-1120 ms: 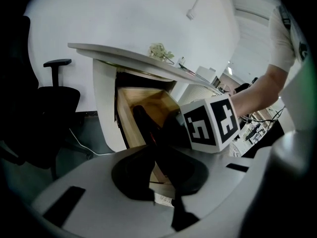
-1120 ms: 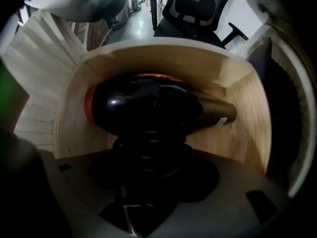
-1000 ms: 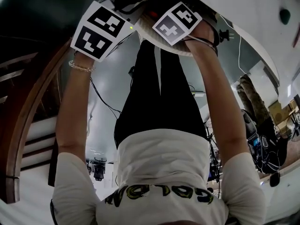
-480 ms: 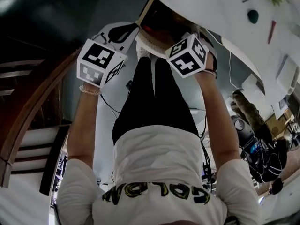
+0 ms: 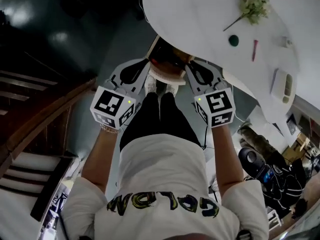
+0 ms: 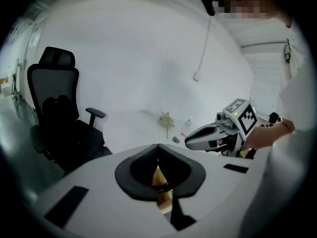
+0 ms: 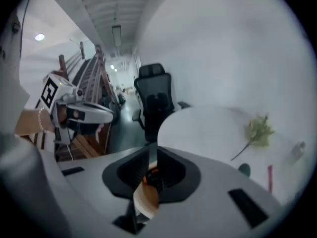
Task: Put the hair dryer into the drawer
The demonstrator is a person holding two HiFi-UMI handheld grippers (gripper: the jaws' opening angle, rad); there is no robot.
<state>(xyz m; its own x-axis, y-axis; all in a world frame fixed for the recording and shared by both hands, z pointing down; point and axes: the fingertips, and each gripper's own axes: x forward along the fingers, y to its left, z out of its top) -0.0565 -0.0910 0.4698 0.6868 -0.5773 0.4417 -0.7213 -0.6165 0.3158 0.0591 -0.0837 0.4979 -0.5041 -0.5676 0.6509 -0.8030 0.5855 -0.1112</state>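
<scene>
Lettering in black with yellow edges runs across the white T-shirt (image 5: 165, 204). It is upside down in the head view and seems to read GOLDON. Black-and-white square markers cover the cube (image 5: 112, 107) on the left gripper (image 5: 142, 66) and the cube (image 5: 220, 107) on the right gripper (image 5: 192, 68).

Both bare arms reach forward and down, side by side. A bracelet (image 5: 107, 129) circles the left wrist. The two grippers slant downward on either side of an open wooden drawer (image 5: 156, 48), which sits under the rim of a white round table (image 5: 200, 14).

The left jaws are pressed together with nothing between them. The right jaws have just been closing and leave only a narrow slit, also with nothing between them. The hair dryer is in neither gripper. The drawer's inside is dark with a reddish spot, and whether the hair dryer lies there cannot be told.

A flower sprig (image 5: 252, 5), a small green object (image 5: 233, 40) and a red stick (image 5: 255, 49) lie on the table. A black office chair (image 6: 54, 113) stands beside the table, on a dark grey floor (image 5: 60, 39). Wooden stairs (image 5: 30, 149) rise at the left.
</scene>
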